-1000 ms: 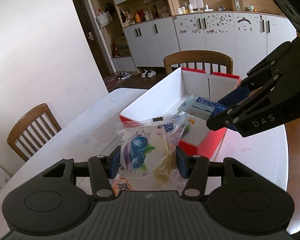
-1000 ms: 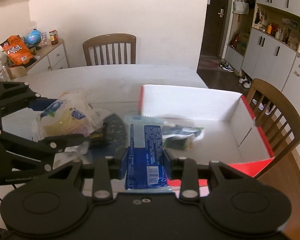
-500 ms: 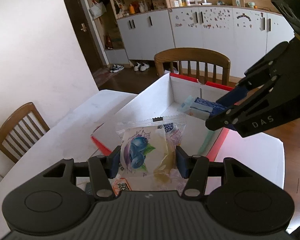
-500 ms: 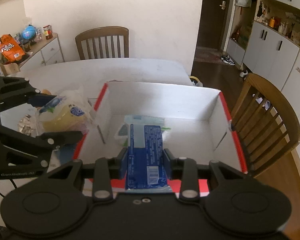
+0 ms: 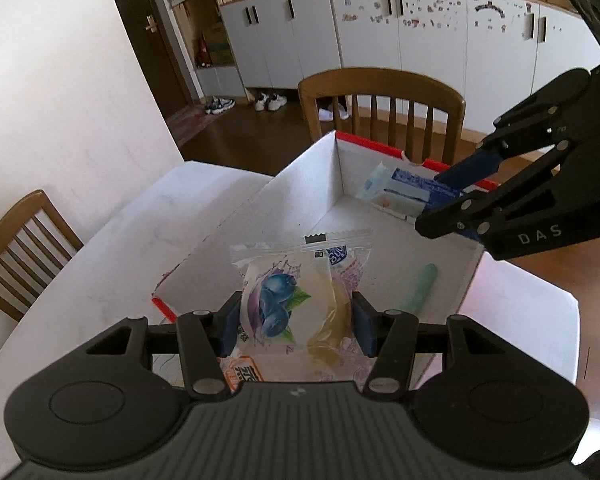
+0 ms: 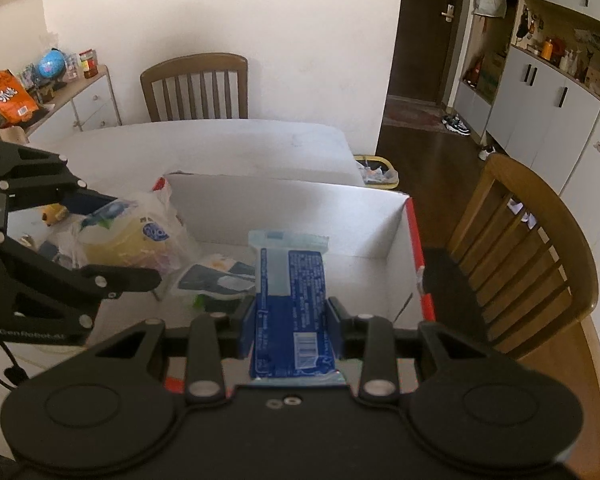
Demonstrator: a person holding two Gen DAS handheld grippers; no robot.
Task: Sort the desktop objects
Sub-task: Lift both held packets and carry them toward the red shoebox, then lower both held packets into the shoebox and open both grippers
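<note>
Over the white cardboard box (image 5: 300,184) with the red rim, both grippers hang with a snack each. The left gripper (image 5: 296,320) is pinching a clear blueberry pastry bag (image 5: 300,292) from both sides, held just above the box's near end. The right gripper (image 6: 290,316) is clamped on a blue wrapped bar (image 6: 292,300), over the far right part of the box. A green tube (image 5: 420,288) and another packet (image 6: 216,278) already lie on the box floor. The box sits on the white table (image 5: 112,264), with a wooden chair (image 5: 380,92) behind it.
</note>
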